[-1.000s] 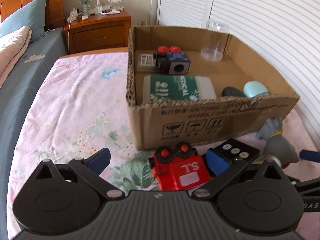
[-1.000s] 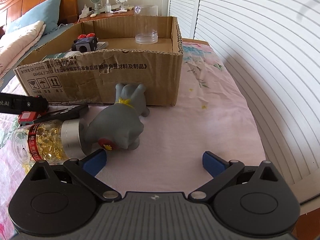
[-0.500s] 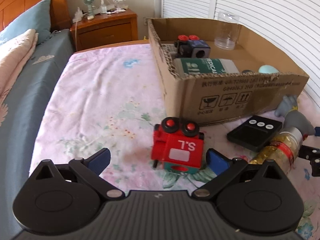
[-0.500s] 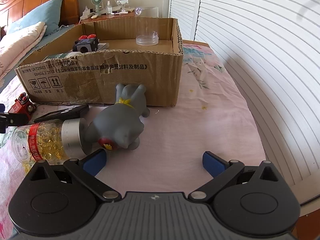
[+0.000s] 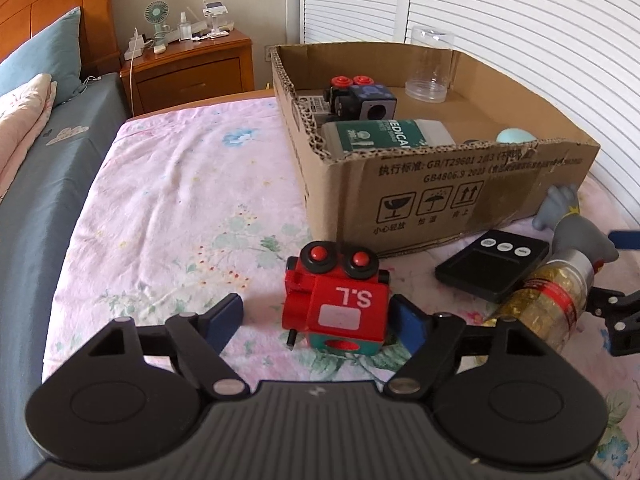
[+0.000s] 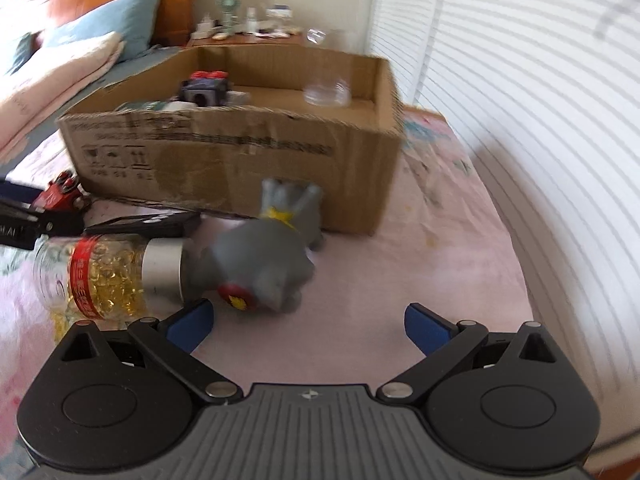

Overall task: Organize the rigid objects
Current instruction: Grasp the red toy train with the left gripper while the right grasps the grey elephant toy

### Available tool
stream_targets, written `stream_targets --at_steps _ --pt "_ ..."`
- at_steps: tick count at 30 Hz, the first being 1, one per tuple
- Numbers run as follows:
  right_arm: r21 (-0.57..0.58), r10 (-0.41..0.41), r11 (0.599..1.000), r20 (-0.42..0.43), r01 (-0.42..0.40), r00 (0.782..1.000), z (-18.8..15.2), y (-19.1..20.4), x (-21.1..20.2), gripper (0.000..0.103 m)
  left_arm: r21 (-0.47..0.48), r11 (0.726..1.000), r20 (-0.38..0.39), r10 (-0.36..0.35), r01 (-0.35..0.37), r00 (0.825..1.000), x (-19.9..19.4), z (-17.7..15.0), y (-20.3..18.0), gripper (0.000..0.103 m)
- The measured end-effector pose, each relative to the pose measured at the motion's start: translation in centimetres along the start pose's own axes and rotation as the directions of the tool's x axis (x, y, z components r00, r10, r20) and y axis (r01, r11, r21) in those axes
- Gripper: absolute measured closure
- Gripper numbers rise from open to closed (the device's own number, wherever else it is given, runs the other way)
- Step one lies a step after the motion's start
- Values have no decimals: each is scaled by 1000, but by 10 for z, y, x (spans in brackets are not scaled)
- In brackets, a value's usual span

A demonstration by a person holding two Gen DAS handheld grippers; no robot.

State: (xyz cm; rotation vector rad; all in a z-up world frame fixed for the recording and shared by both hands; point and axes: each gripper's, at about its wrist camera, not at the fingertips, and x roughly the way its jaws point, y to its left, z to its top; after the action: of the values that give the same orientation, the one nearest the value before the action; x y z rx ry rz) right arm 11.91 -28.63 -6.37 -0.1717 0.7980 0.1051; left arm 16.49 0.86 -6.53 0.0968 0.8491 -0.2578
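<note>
Left gripper (image 5: pixel 316 318) closing around the red toy train (image 5: pixel 336 306), lower centre of frame: right pad touching, left pad still off. Right gripper (image 6: pixel 306 324) spread wide over bare sheet; grey figurine (image 6: pixel 264 264) and capsule bottle (image 6: pixel 108 276) just upper left of it. Cardboard box (image 5: pixel 440 196) upper right.

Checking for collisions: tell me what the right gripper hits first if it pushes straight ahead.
Probably the grey toy figure, lying just ahead and left of centre of the open right gripper; the frame is blurred, so depth is uncertain.
</note>
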Motion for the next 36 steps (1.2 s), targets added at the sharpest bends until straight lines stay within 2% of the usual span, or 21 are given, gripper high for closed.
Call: stream_targets --at_steps 8,11,12,14,16,24,27,31,35,36 --pt "-195 21 981 67 -8 997 6 23 -7 24 0 1000 1 -1 1 1000 0 0 0 24" --pt "-256 25 967 96 0 995 3 34 -11 38 -1 1000 1 -2 2 1000 -1 0 0 24" --pt "-266 32 964 97 -5 995 2 35 -11 45 0 1000 1 -1 1 1000 -1 0 0 24" --pt "-273 22 962 103 7 994 2 38 -12 46 -1 1000 0 -2 2 1000 -1 0 0 25" --pt "-259 14 966 103 13 995 2 37 -13 52 -1 1000 0 -2 2 1000 -1 0 0 25" --pt "-181 81 981 44 -72 996 -17 21 -36 52 0 1000 -3 -4 4 1000 -2 -1 0 25" --pt "-171 158 974 24 -151 987 -22 17 -44 41 1 1000 -5 -5 5 1000 -3 -1 -1 25" --pt "-241 132 963 33 -121 991 -23 14 -46 16 4 1000 -8 -9 9 1000 -4 -2 -2 25" --pt "-310 152 940 1 -144 988 -24 4 -35 16 5 1000 -10 -12 12 1000 -5 -3 -1 25" --pt "-307 170 938 8 -159 985 -23 0 -33 12 5 1000 -9 -11 11 1000 -5 -3 -1 25"
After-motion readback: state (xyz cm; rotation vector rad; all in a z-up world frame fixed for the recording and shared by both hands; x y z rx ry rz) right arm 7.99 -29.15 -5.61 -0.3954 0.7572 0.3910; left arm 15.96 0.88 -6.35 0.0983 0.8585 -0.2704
